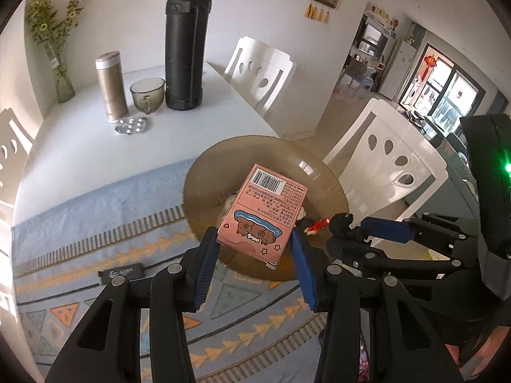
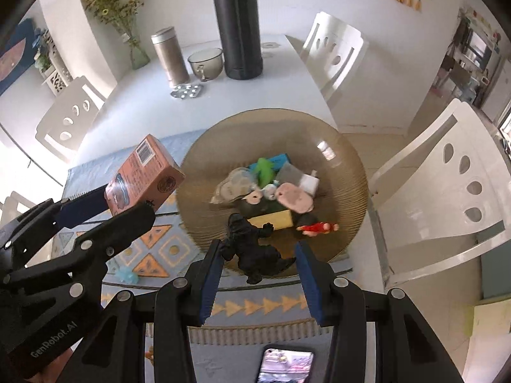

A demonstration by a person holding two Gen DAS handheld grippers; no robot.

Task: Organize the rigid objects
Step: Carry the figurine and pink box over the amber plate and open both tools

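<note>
My left gripper [image 1: 255, 249] is shut on a pink carton [image 1: 263, 214] printed with cartoon bears and a barcode, held above the near left rim of a brown glass plate [image 1: 207, 191]. The carton also shows in the right wrist view [image 2: 143, 175], left of the plate [image 2: 204, 223]. My right gripper [image 2: 258, 258] holds a black dinosaur figure [image 2: 252, 249] between its blue pads over the plate's near edge; it also shows in the left wrist view [image 1: 343, 223]. The plate holds several small toys, among them a red figure [image 2: 317, 227] and a pink plush [image 2: 292, 198].
A tall black flask [image 1: 186, 44], a gold thermos [image 1: 110, 86], a glass bowl [image 1: 147, 93], a pill blister [image 1: 131, 125] and a flower vase [image 1: 62, 79] stand at the table's far end. White chairs [image 1: 392, 172] stand at the right. A phone [image 2: 286, 367] lies close below.
</note>
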